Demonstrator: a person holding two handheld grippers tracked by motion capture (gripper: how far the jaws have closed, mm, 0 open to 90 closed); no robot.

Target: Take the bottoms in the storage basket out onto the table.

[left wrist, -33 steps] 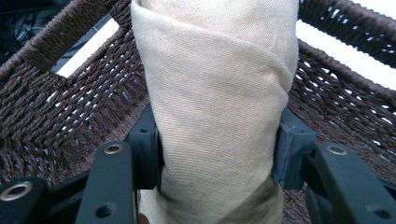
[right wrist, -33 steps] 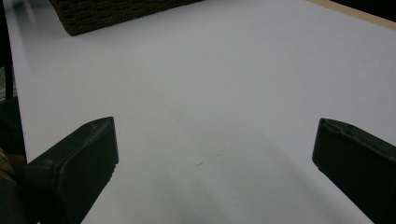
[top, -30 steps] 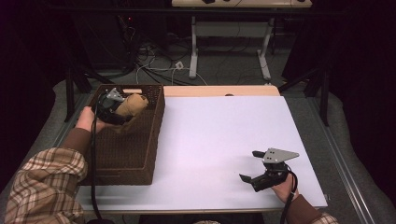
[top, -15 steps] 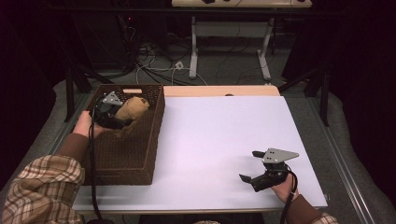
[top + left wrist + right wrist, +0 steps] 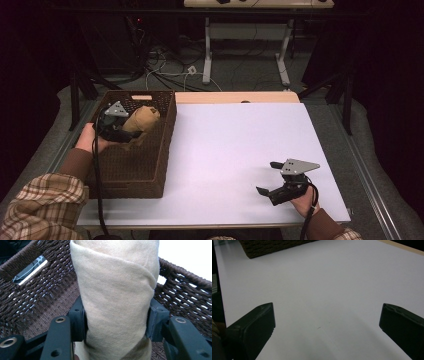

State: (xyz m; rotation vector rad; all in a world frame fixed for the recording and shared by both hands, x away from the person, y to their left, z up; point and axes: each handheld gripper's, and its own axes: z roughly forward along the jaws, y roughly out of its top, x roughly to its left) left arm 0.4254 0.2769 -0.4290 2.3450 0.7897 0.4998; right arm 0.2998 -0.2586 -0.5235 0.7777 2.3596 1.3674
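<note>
While your left gripper (image 5: pixel 116 325) has its jaws pressed on both sides of the rolled beige cloth (image 5: pixel 115 297), the roll stands between them with its long axis running straight away from the jaws, toward the far wall of the basket (image 5: pixel 30 290). From above you see this same cloth (image 5: pixel 140 120) in the far part of the basket (image 5: pixel 150 170), lying slanted, its free end pointing to the basket's far right corner. It seems to be carried a little above the woven bottom, but I cannot say whether its underside touches it.

Your left hand (image 5: pixel 90 142) is at the basket's left wall, so this hand is clearly the nearer one. Your right gripper (image 5: pixel 277 187) rests well apart from the basket, on the white desk (image 5: pixel 235 145) to the right of it. Its jaws stand wide open, with nothing between them except bare desk surface (image 5: pixel 324 297). I judge that the next move belongs to the left side: lowering or lifting along the cloth's axis, away from the basket's walls.
</note>
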